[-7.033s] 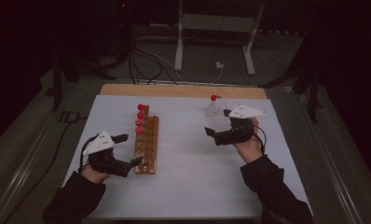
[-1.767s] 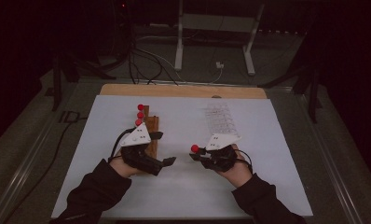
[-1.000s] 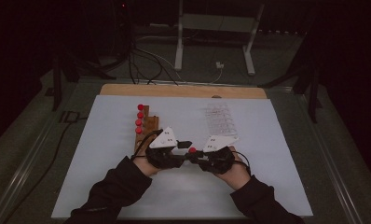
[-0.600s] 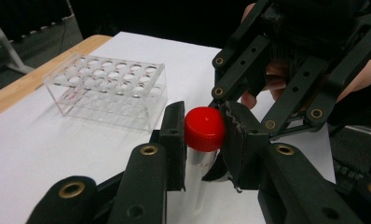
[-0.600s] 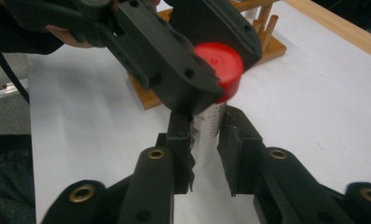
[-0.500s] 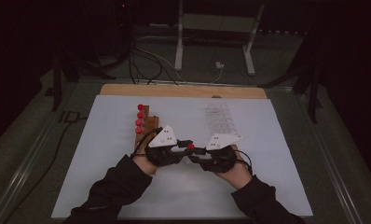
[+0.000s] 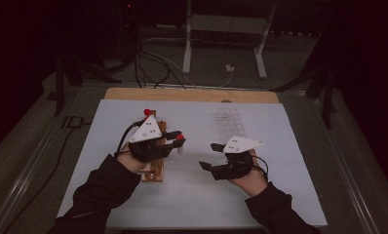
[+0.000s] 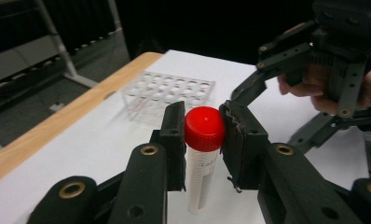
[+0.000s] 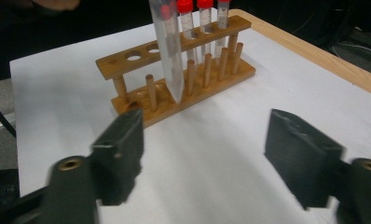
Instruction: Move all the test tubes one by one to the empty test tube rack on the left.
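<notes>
Nearest the camera in the high view, the person's two dark sleeves come in over the white surface (image 7: 192,195). The right hand-held gripper (image 7: 207,156) hovers above the sheet with its two black jaws spread and nothing between them; they have just been opening. In the right gripper view those jaws stand wide apart over bare white surface, blurred at their edges.

To its left, the left hand-held gripper (image 7: 178,138) is clamped on a clear plastic test tube with a red screw cap (image 8: 203,154). In the left gripper view the two black pads press on either side of the red cap and the tube hangs upright below them, its tip clear of the white sheet. In the high view the red cap shows at the jaw tips, just to the right of the wooden rack.

That light-brown wooden test-tube rack (image 9: 174,88) lies along the left part of the surface, partly under the left hand. In the right gripper view its near holes stand empty, while three red-capped tubes (image 9: 201,21) sit upright in the far holes; the held tube hangs slightly tilted in front of the rack.

Farther back on the right lies a clear plastic grid tray (image 7: 229,123), well apart from both grippers. Beyond it, a bare wooden edge (image 7: 192,94) borders the white sheet.
</notes>
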`<state>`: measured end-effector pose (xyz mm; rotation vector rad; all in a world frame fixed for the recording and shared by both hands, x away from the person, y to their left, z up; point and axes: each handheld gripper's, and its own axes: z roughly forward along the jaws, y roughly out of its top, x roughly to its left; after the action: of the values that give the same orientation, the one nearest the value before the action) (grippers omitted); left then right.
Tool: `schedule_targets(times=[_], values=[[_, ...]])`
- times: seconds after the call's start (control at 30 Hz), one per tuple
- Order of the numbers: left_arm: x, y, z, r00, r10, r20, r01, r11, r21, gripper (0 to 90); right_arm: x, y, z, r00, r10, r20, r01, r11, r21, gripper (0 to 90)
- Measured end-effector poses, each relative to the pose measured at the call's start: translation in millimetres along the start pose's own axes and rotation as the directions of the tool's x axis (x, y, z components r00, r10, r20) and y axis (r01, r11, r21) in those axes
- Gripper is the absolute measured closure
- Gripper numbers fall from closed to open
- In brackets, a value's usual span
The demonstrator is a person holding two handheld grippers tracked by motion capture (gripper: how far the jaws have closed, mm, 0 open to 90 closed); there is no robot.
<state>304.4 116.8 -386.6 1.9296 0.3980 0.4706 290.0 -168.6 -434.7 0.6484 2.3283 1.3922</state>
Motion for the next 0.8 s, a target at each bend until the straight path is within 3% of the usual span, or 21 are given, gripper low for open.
schedule_targets(times=[0.13, 0.27, 0.57, 0.8], values=[[7.8, 0.0, -15.9, 0.9991, -0.011, -0.04, 0.011, 0.9999, -0.012, 71.8, -0.1, -0.1, -0.6, 0.9998, 0.013, 0.018, -0.012, 1.0, -0.009, 15.9], [13.8, -1.3, -28.8, 0.9971, -0.015, -0.074, 0.014, 0.9998, -0.016, 71.9, -1.0, 0.3, -1.6, 0.9999, 0.015, 0.005, -0.015, 1.0, -0.017, 2.9], [25.2, -12.5, -50.8, 0.9892, -0.044, -0.14, 0.041, 0.9989, -0.02, 71.8, -4.5, 0.0, -6.0, 0.9992, 0.036, 0.02, -0.035, 0.998, -0.046, 0.0], [35.1, -27.4, -60.9, 0.98, -0.087, -0.179, 0.083, 0.9961, -0.029, 71.9, -3.2, -1.2, -4.3, 0.9994, 0.028, 0.018, -0.028, 0.999, -0.031, 0.0]])
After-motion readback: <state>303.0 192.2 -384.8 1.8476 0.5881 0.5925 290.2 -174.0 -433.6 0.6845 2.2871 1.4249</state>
